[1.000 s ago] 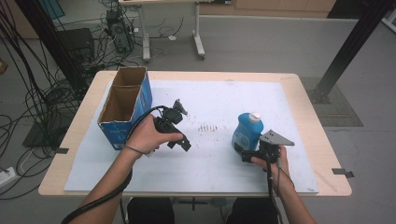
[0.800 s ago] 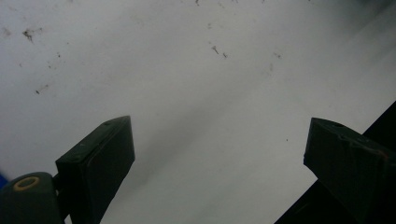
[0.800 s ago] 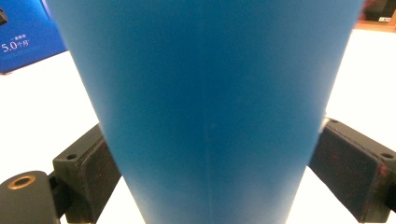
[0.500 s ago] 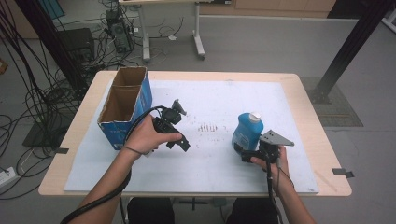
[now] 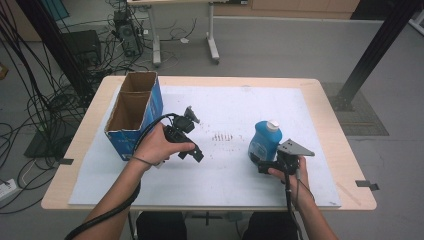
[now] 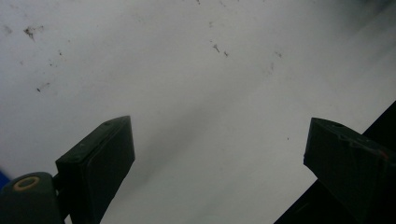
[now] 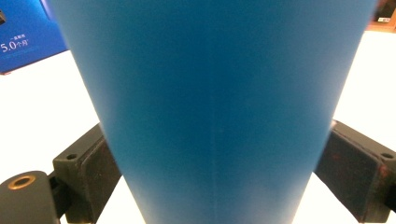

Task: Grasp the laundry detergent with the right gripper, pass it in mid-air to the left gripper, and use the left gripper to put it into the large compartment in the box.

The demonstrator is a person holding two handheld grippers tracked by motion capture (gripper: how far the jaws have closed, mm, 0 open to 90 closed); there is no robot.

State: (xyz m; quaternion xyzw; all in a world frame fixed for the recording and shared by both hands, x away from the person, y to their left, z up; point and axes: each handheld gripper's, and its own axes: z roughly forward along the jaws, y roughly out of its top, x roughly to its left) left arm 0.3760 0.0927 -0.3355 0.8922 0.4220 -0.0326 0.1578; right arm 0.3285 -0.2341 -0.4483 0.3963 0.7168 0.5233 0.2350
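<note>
Blue plastic catches my eye first in the high view: a blue bottle (image 5: 265, 141) with a white cap stands upright on the white sheet (image 5: 235, 100) covering the wooden table (image 5: 340, 145), toward my right side. My right gripper (image 5: 261, 163) sits at its base with the jaws on either side of the lower body. My left gripper (image 5: 191, 134) is over the sheet near the middle, held in my left hand (image 5: 157, 146), just beside the open blue cardboard box (image 5: 134, 114) that stands at the left edge of the sheet. Bottle and box are well apart.

From the left gripper view, I see both black jaws spread wide with nothing between them, above the bare white sheet (image 6: 187, 84), which carries a few small dark specks.

From the right gripper view, the blue bottle (image 7: 215, 107) rises close up between the jaws, and both pads press against its sides, so I am pinching it. At the upper left, a corner of the blue box (image 7: 23, 37) shows white print.
</note>
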